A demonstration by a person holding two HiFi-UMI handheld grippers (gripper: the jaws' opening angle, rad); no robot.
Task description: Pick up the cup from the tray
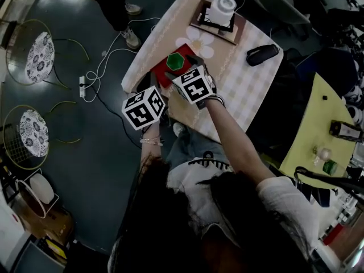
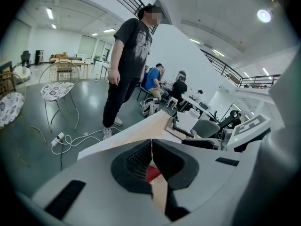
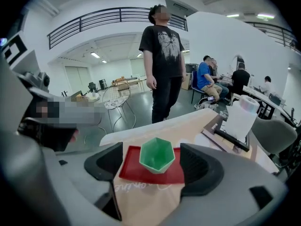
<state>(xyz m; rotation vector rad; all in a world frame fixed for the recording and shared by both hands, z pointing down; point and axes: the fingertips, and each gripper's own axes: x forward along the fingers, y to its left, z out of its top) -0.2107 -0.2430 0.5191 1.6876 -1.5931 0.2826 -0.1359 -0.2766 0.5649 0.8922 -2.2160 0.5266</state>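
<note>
A green hexagonal cup [image 3: 157, 155] stands upright on a red tray [image 3: 134, 172] near the front edge of the checked table [image 1: 250, 90]. In the head view, cup [image 1: 175, 61] and tray [image 1: 162, 73] lie just beyond both grippers' marker cubes. My right gripper [image 3: 154, 166] is open; the cup shows between its jaws, a little ahead of them and untouched. My left gripper [image 2: 151, 157] is shut with nothing in it, held at the tray's left. A sliver of red tray [image 2: 153, 173] shows below its closed jaws.
At the table's far end stands a white roll [image 1: 222, 8] on a brown tray [image 1: 215, 32], with a black case [image 1: 262, 54] to the right. A person [image 3: 164, 55] stands beyond the table. Wire chairs [image 1: 40, 56] and a cable [image 1: 99, 67] are on the floor at left.
</note>
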